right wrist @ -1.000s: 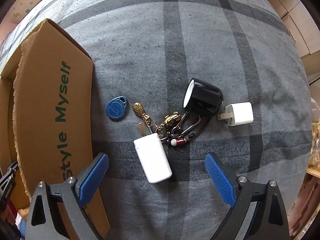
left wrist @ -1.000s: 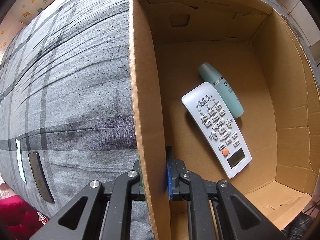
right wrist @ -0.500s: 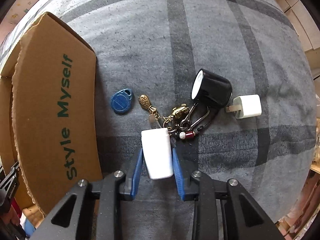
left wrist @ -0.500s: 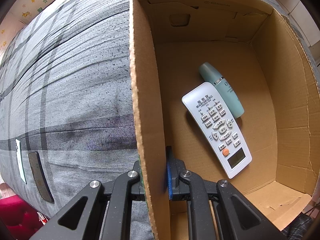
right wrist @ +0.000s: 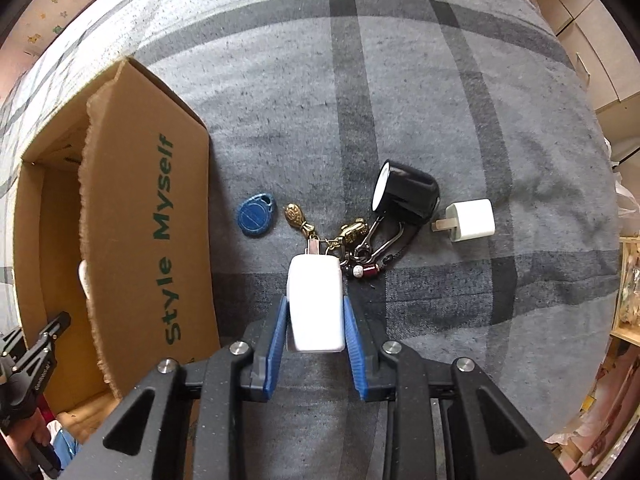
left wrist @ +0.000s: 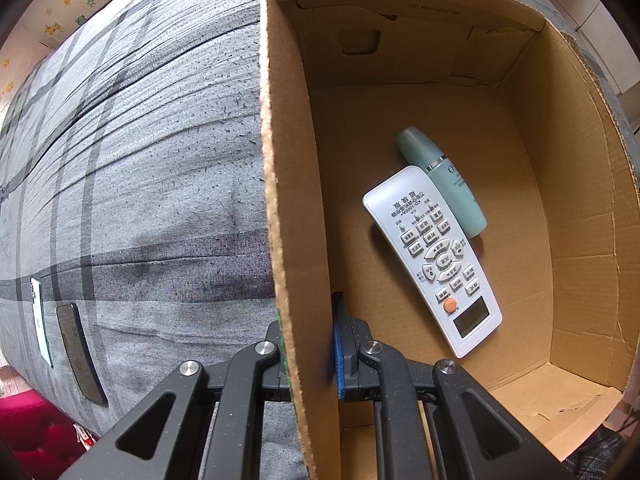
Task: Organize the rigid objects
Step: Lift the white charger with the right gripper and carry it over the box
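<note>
My right gripper (right wrist: 316, 312) is shut on a white charger block (right wrist: 316, 304) and holds it just above the grey plaid bed cover. Beyond it lie a key bunch (right wrist: 360, 244), a blue key fob (right wrist: 256, 216), a black cup on its side (right wrist: 404, 196) and a small white plug adapter (right wrist: 470, 222). My left gripper (left wrist: 308, 344) is shut on the left wall of the cardboard box (left wrist: 288, 200). Inside the box lie a white remote (left wrist: 434, 256) and a teal bottle (left wrist: 444, 184).
The box flap printed "Style Myself" (right wrist: 148, 232) stands left of the right gripper. A dark remote (left wrist: 80, 354) and a white phone (left wrist: 40, 320) lie at the bed's left edge. Cabinets (right wrist: 592, 40) stand beyond the bed on the right.
My right gripper closed on the white charger block and lifted it a little. The left gripper has not moved.
</note>
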`<state>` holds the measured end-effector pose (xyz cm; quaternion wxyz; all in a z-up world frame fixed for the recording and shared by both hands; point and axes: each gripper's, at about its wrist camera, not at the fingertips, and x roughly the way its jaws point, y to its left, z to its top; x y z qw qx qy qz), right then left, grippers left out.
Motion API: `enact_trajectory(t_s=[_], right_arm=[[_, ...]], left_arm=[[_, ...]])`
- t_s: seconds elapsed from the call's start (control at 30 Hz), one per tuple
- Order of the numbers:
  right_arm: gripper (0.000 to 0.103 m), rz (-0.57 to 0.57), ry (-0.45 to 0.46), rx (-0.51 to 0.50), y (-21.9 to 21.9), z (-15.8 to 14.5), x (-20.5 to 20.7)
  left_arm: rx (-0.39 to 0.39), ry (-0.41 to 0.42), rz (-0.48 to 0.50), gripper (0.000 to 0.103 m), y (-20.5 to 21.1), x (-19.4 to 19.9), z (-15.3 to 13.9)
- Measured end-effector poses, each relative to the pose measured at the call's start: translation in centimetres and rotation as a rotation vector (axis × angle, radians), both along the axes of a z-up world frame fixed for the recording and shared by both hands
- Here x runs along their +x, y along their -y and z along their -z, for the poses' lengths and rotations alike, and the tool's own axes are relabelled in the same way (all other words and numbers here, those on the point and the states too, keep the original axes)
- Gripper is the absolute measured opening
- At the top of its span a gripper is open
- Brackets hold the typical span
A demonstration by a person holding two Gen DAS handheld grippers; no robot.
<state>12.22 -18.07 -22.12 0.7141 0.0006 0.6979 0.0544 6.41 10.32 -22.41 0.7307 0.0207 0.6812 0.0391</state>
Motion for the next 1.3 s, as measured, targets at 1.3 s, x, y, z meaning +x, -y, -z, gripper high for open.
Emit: enact_trajectory(t_s=[1.3], right_arm=[[0.030, -0.234, 0.184, 0.069, -9.7, -11.4, -0.5]], left_arm=[[-0.015, 0.012, 0.000, 0.012, -0.4, -0.4, -0.5]])
